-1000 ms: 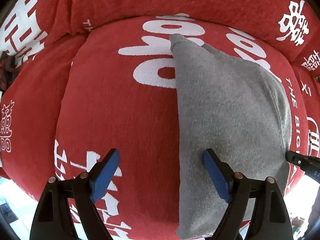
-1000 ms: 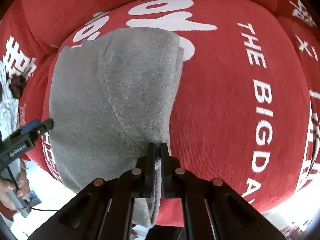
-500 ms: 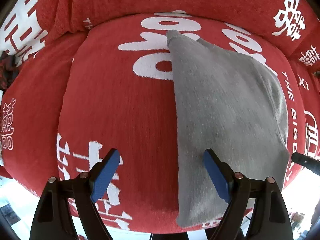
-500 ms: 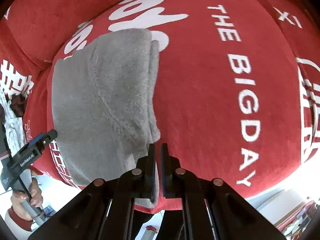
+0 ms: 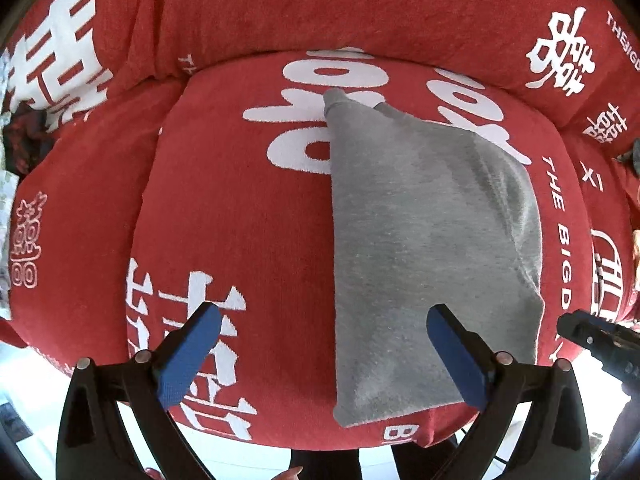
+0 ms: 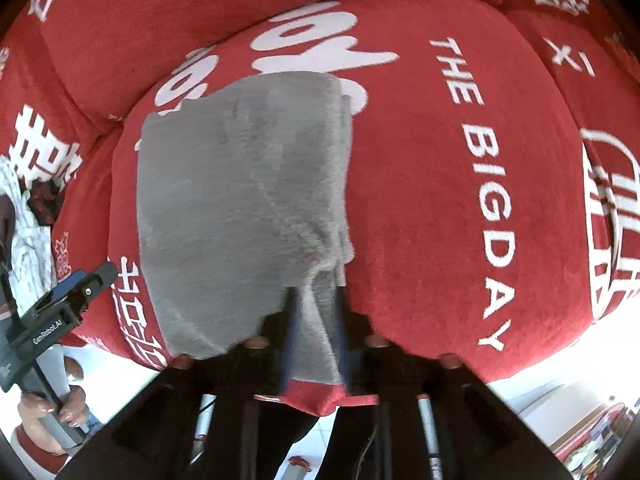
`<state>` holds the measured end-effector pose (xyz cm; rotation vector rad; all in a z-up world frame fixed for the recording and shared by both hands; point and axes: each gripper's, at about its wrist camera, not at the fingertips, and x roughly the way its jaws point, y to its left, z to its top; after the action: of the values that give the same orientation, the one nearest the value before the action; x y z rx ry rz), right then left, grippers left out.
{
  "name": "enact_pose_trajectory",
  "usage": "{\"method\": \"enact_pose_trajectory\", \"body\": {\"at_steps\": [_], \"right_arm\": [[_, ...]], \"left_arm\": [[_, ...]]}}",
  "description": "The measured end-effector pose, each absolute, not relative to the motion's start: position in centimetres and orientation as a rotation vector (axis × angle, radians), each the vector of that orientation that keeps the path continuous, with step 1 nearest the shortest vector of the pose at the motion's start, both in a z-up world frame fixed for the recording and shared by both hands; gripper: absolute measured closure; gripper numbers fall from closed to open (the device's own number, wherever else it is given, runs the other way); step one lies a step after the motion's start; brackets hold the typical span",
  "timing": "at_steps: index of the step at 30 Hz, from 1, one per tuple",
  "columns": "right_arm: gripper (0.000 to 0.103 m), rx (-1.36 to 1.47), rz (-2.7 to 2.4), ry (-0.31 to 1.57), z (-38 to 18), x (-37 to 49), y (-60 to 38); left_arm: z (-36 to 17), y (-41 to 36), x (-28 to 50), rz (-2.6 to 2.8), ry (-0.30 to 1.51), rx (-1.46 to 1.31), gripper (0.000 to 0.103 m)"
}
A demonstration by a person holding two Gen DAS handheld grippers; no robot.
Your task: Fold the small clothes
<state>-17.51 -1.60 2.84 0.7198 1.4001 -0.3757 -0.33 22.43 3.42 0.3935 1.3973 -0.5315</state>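
— What can you read?
— "THE BIGDAY" in white on the red cushion cover [image 6: 460, 184], right of the grey cloth [image 6: 244, 200].
— Anything else?
— "GenRobot.AI" on the left gripper [image 6: 60, 304], near left.
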Motion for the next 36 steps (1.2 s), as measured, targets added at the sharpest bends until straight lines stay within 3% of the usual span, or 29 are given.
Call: {"method": "enact_pose_trajectory", "body": {"at_steps": [1,3,36], "right_arm": [[0.033,0.697,-0.375,1.390,3.2,-17.2,-1.2],[0.020,0.664,-0.376,1.374,3.8,-16.8,-0.7],[0.019,0.572,-0.438,1.448,3.3,-14.6,1.2]], "left_arm": [[3.6,22.3,-0.5,-0.526,1.388,0.406,0.000],[4.1,22.1,-0.9,-0.508,1.366,0.429,0.000],[3.6,21.7,-2.2,-0.481,1.424,0.482,0.000]]}}
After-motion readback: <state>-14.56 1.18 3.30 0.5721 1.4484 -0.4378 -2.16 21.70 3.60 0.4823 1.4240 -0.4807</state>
